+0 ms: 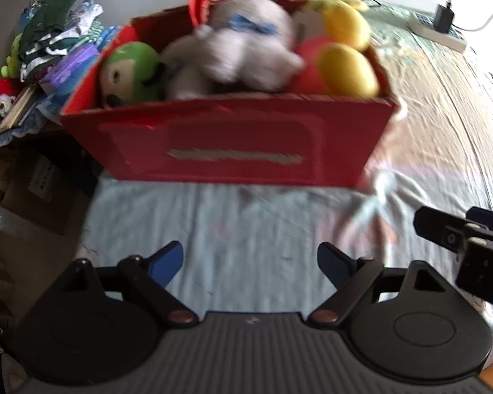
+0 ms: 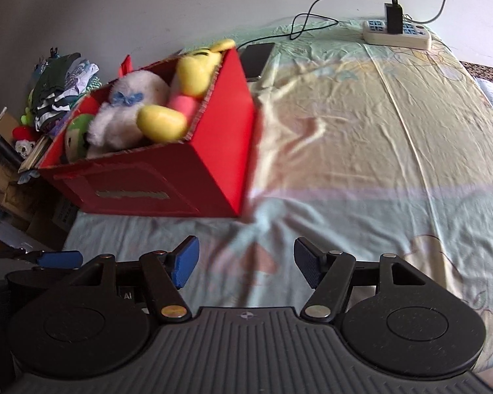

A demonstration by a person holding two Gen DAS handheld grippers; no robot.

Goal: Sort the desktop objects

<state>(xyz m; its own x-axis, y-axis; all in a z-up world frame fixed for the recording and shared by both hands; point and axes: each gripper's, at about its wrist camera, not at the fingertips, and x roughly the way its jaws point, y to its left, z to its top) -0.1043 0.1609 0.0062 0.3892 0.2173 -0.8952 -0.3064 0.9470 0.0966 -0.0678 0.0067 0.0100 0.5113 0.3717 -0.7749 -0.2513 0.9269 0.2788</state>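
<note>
Already, most of the sorting appeared to have been done: a red box [image 1: 226, 141] stood on the bed near its left edge, and it was filled to the rim with soft toys. A green-hooded plush [image 1: 131, 72] was lodged at the left end of the box, a white plush with a blue bow [image 1: 243, 46] lay across the middle, and a yellow and pink plush [image 1: 338, 55] was packed against the right end, its yellow parts rising above the rim. The left gripper [image 1: 249, 262] was held over the bare bedsheet [image 1: 246, 236] in front of the box, its jaws apart with nothing between them. The right gripper [image 2: 246, 262] was likewise held above the sheet, to the right of the box's near corner, and its jaws were also seen to be apart and empty. No loose toy was seen on the sheet in either view. A phone [image 2: 256, 59] lay behind the box, and a power strip [image 2: 397, 34] with a plugged charger sat at the far end of the bed; whether these were meant to be sorted could not be told. A heap of clothes and small toys [image 1: 59, 39] was piled beyond the bed's left edge, apart from the box. Little, if anything, was judged to be left.
</note>
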